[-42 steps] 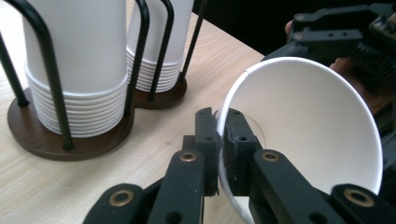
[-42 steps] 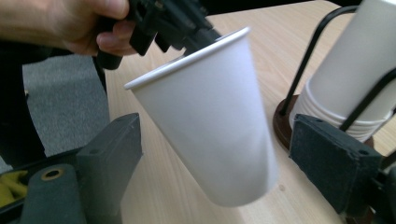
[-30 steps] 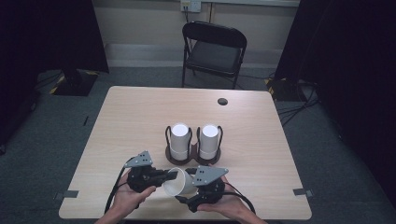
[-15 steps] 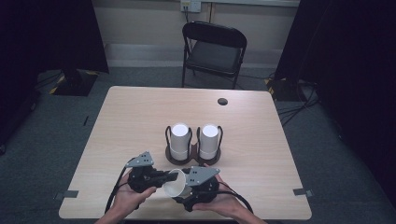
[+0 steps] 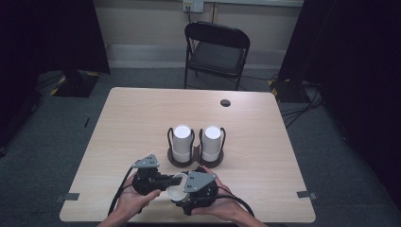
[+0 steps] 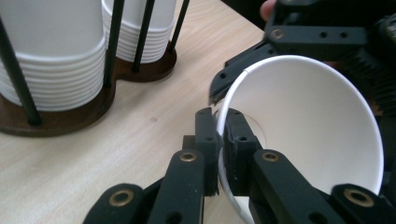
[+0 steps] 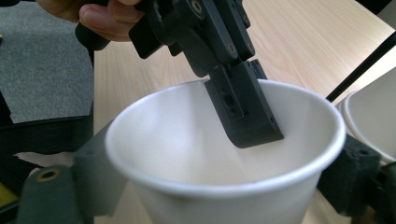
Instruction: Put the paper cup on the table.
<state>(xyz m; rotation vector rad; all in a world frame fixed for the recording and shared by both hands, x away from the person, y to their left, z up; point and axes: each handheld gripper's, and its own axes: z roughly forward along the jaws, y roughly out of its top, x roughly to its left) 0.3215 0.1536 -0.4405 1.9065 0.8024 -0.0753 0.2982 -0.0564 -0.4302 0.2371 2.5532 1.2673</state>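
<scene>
A white paper cup (image 5: 176, 188) is held tilted just above the table's near edge, between both grippers. My left gripper (image 5: 166, 181) is shut on the cup's rim (image 6: 223, 140), one jaw inside the cup and one outside. My right gripper (image 5: 183, 193) is shut on the cup's body (image 7: 187, 154), a jaw on each side. In the right gripper view the left gripper's inner finger (image 7: 243, 112) reaches down into the cup. Behind the grippers stands a dark wooden holder (image 5: 196, 161) with two stacks of white cups (image 5: 182, 141) (image 5: 212, 142).
The wooden table (image 5: 132, 123) has a small black round disc (image 5: 225, 102) near its far edge. A black folding chair (image 5: 216, 49) stands beyond it. The holder's base (image 6: 60, 116) and black rods are close to the left gripper's left.
The right gripper and the cup have edged slightly left toward the left gripper. The cup stacks have not moved.
</scene>
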